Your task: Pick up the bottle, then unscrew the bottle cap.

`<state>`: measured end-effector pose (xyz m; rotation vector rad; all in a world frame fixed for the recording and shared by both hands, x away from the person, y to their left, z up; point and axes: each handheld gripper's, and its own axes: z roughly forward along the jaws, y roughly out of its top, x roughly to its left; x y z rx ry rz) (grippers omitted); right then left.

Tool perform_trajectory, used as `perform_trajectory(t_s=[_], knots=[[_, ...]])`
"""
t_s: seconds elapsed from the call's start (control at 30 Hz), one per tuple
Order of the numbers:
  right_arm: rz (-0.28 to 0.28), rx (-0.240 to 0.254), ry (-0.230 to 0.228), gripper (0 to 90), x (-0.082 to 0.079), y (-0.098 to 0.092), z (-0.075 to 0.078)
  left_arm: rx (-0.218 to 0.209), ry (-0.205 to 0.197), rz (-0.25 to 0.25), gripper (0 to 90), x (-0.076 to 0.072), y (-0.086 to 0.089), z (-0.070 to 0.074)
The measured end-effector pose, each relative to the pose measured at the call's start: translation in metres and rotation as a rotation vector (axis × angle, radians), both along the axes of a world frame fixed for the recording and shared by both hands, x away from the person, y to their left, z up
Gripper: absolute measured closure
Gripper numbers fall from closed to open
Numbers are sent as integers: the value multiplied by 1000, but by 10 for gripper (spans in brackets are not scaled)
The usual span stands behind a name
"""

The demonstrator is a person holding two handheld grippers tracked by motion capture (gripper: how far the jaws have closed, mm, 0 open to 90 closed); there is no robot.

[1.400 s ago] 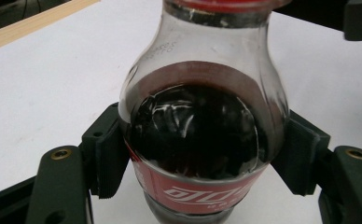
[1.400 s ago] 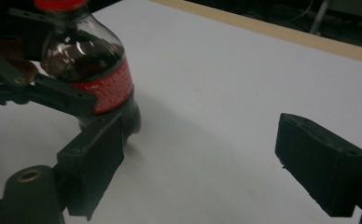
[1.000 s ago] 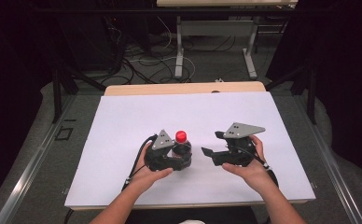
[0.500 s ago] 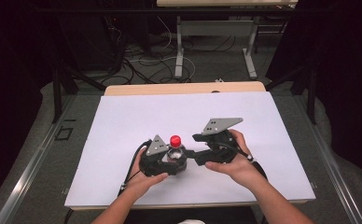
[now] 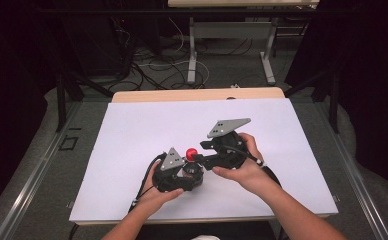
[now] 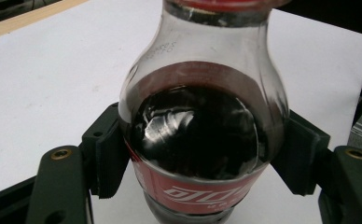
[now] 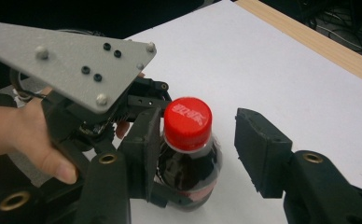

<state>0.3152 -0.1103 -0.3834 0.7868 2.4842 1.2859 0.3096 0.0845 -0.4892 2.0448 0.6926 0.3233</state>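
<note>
One red cap (image 7: 187, 122), unseen leftward.

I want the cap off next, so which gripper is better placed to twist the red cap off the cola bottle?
Right. The right gripper has its jaws either side of the red cap, just been closing, one pad not yet touching. The left gripper is clamped on the cola bottle, steadying it.

Wide bare room on the white table sheet (image 5: 147, 125) toward the far edge and both far corners; open also along the right edge. Crowded near the middle of the near edge: upright cola bottle (image 5: 192, 159) clamped by the left gripper (image 5: 182, 172), right gripper (image 5: 202, 159) astride the red cap (image 7: 187, 122), jaws closing, gap on one side.
</note>
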Motion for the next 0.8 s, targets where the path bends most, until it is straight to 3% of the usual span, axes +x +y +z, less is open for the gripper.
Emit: perform_trajectory(t_s=[0.27, 0.57, 0.8], knots=[[-16, -20, 11, 534, 1, 8, -4, 16, -1, -8, 302, -3, -5, 0], [-43, -43, 6, 571, 0, 20, -10, -6, -10, 10, 302, -4, -7, 0], [-71, -17, 2, 599, -1, 23, -12, -5, -6, 4, 302, -5, -6, 3]])
